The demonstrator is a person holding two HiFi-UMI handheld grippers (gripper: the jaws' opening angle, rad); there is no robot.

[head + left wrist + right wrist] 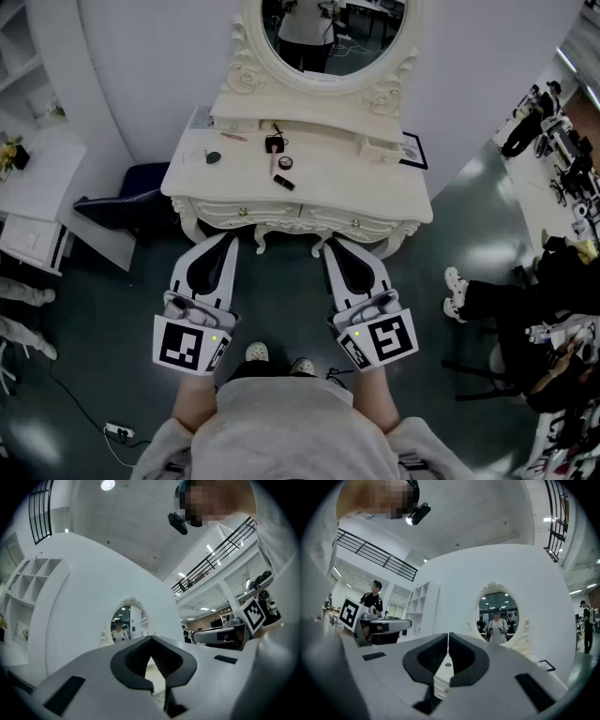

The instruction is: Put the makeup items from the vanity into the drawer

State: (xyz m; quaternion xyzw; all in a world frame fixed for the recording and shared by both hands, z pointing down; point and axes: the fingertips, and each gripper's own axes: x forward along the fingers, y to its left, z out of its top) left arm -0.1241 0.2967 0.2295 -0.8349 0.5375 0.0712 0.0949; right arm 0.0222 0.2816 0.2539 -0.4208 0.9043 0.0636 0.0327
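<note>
The white vanity (375,183) stands in front of me under its oval mirror (333,37), and its front drawers (246,213) are closed. On its top lie a dark round compact (214,157), a thin pencil (234,137), a black-headed brush (273,146), a small round pot (285,163) and a black lipstick tube (284,182). My left gripper (230,240) and right gripper (332,247) hover side by side just short of the vanity's front edge, below its top. Both are shut with nothing between the jaws (150,639) (448,634). The mirror (499,616) shows ahead in the right gripper view.
A dark blue seat (127,202) sits left of the vanity, beside a white cabinet (37,211). A framed card (413,150) stands at the vanity's right end. A seated person (534,291) is at the right. A power strip (118,433) lies on the floor.
</note>
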